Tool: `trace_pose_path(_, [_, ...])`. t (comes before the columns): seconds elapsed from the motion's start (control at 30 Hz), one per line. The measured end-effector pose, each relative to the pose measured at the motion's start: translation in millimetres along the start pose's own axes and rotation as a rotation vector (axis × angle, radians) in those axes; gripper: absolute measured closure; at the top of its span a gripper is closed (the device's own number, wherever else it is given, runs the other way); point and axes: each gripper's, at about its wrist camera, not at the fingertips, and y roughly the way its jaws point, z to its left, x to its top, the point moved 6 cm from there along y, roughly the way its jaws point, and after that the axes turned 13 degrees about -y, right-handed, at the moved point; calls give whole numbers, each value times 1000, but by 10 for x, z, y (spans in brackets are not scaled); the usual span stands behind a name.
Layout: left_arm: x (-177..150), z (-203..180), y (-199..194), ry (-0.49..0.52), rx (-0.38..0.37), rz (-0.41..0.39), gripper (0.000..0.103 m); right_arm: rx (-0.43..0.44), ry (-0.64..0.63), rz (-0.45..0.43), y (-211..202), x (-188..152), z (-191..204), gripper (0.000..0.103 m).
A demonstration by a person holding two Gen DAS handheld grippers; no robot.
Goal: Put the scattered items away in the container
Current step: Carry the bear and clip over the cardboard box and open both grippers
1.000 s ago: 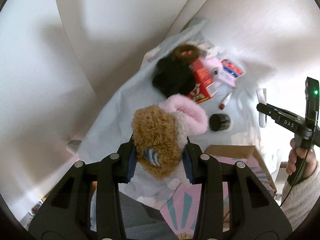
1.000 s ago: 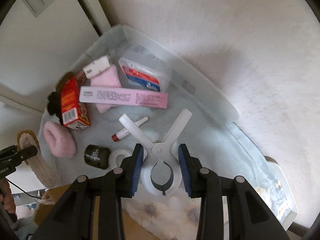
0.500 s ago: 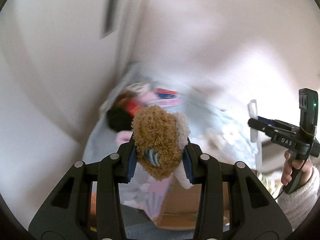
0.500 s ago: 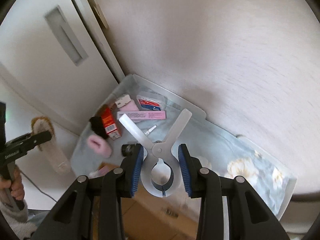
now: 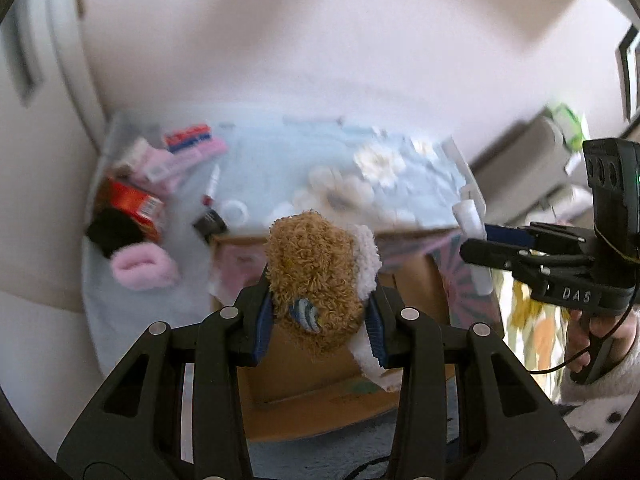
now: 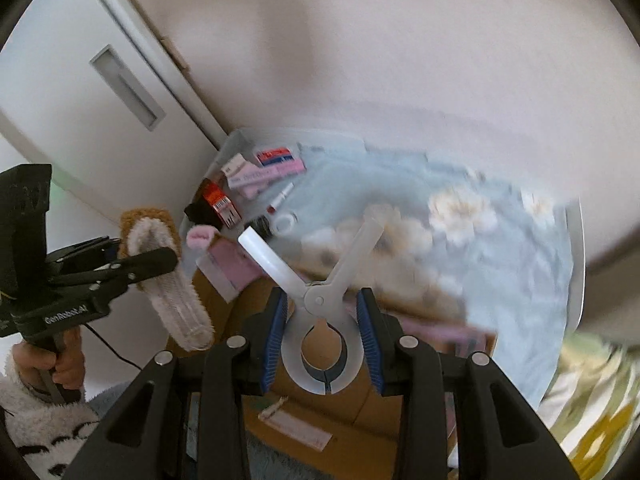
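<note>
Reading "DAS" on its side, the right gripper (image 6: 323, 342) clamps a white plastic clip (image 6: 320, 304) over the open cardboard box (image 6: 352, 432). The left gripper (image 5: 320, 320), marked "GenRobot.AI", pinches a fuzzy brown slipper (image 5: 316, 276) above that box.

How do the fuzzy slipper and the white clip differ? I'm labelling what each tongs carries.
The slipper is soft, brown and fleecy; the clip is hard, smooth, white plastic. The slipper is long and flat; the clip is forked with a ring end. Both are gripped in tongs above the cardboard box.
</note>
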Motion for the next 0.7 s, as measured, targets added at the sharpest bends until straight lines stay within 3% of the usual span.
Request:
trace_pose_path(0.27, [-355, 33, 758, 105, 93, 160, 68, -42, 88, 104, 389, -579, -112, 70])
trace_pose_path(0.63, [-542, 26, 880, 154, 132, 240, 67, -30, 154, 203, 755, -914, -189, 70])
trace_pose_path(0.7, [-541, 13, 880, 154, 136, 239, 59, -34, 161, 209, 759, -926, -197, 70])
